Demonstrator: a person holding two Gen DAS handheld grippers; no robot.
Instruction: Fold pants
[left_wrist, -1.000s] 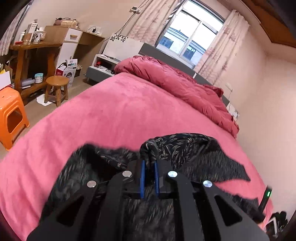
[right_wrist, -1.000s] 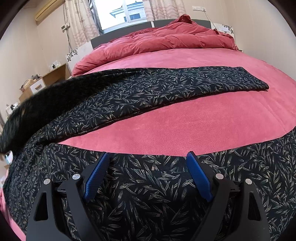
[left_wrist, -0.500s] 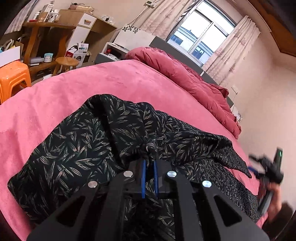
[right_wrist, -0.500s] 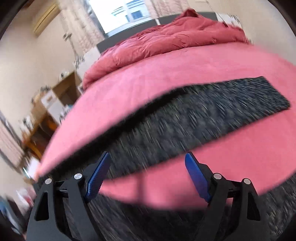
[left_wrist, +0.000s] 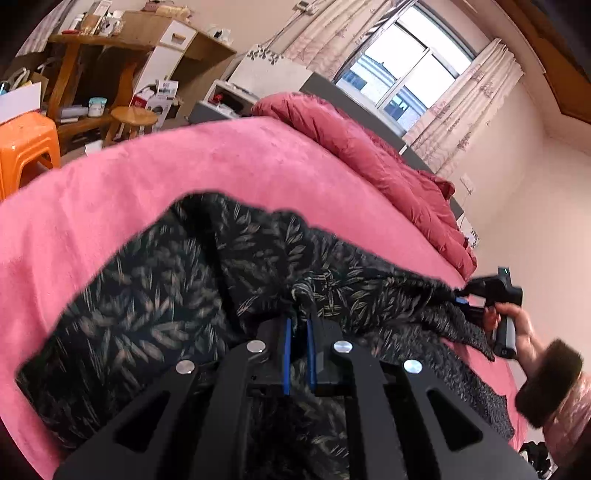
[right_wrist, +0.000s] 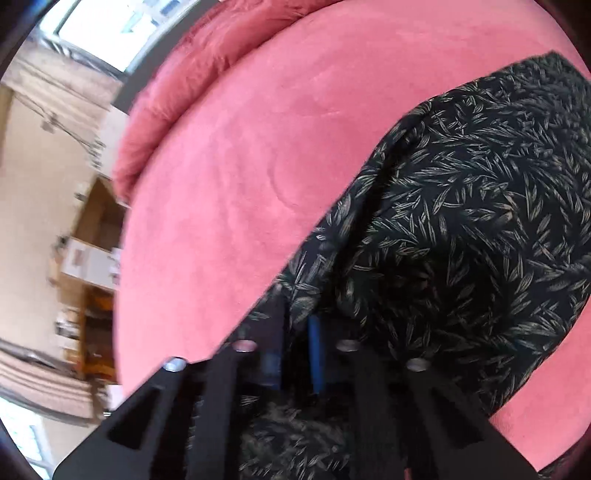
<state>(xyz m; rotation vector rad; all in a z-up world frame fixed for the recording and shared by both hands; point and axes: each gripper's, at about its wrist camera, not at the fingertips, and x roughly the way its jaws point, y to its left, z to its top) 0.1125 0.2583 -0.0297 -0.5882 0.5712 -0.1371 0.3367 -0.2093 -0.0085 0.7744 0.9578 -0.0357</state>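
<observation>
- Here the pants (left_wrist: 155, 302), black with a pale leaf print, lie bunched on the pink bed (left_wrist: 229, 166), below the rumpled red quilt (left_wrist: 362, 147).
- The left hand-held gripper (left_wrist: 298, 325) pinches a gathered ridge of the pants, jaws nearly together.
- The right hand-held gripper (right_wrist: 295, 339) looks clamped on another edge of the pants; the left view shows it off to the right with cloth stretched toward it.
- Judging by this, one half is being carried over the other.
- To do it well: keep both pinches level, hold the cloth taut between them, lower it so edges line up, and release only once flat.
</observation>
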